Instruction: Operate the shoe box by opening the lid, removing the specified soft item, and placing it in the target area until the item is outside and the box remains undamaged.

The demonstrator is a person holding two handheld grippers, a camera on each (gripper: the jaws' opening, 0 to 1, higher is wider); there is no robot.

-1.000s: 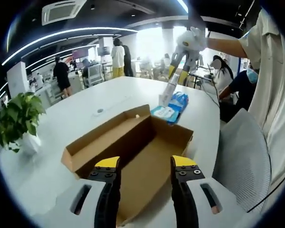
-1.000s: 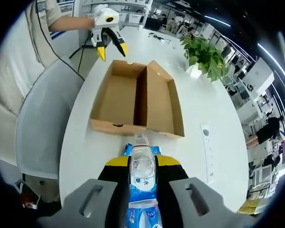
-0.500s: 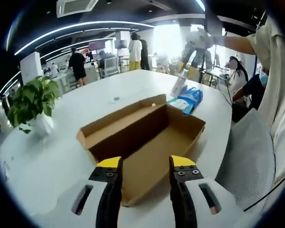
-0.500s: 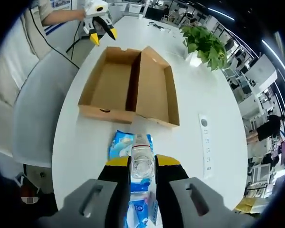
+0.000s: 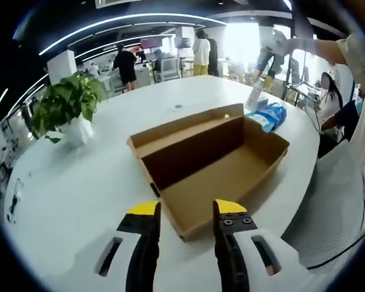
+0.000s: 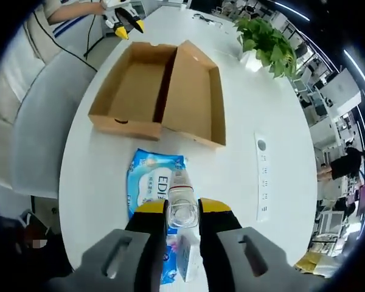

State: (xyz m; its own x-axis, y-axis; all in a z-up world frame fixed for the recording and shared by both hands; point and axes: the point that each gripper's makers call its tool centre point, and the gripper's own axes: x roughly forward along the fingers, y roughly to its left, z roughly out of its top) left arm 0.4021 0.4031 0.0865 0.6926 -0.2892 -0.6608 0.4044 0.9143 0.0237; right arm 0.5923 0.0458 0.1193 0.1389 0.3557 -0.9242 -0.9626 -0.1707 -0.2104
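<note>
The cardboard shoe box (image 5: 213, 161) stands open on the white table, its lid (image 5: 182, 125) folded back flat and its inside bare. My left gripper (image 5: 185, 210) is open just in front of the box's near corner, with nothing between its yellow tips. My right gripper (image 6: 182, 207) is shut on a clear-white soft pack (image 6: 182, 213) and holds it above the table. Under it a blue soft pack (image 6: 149, 185) lies flat on the table, beyond the box's short end (image 6: 118, 125). In the left gripper view the blue pack (image 5: 271, 114) lies past the box, with the right gripper (image 5: 266, 59) above it.
A potted plant (image 5: 67, 103) stands left of the box near the table's far side. A long white power strip (image 6: 261, 176) lies beside the box's lid side. A grey chair (image 5: 328, 207) stands at the table's edge, and a person's sleeve (image 5: 362, 55) is beside it. People stand far off.
My right gripper has lifted higher with the clear-white pack, so more of the blue pack on the table shows. The left gripper view has swung, bringing the plant and more of the table in.
</note>
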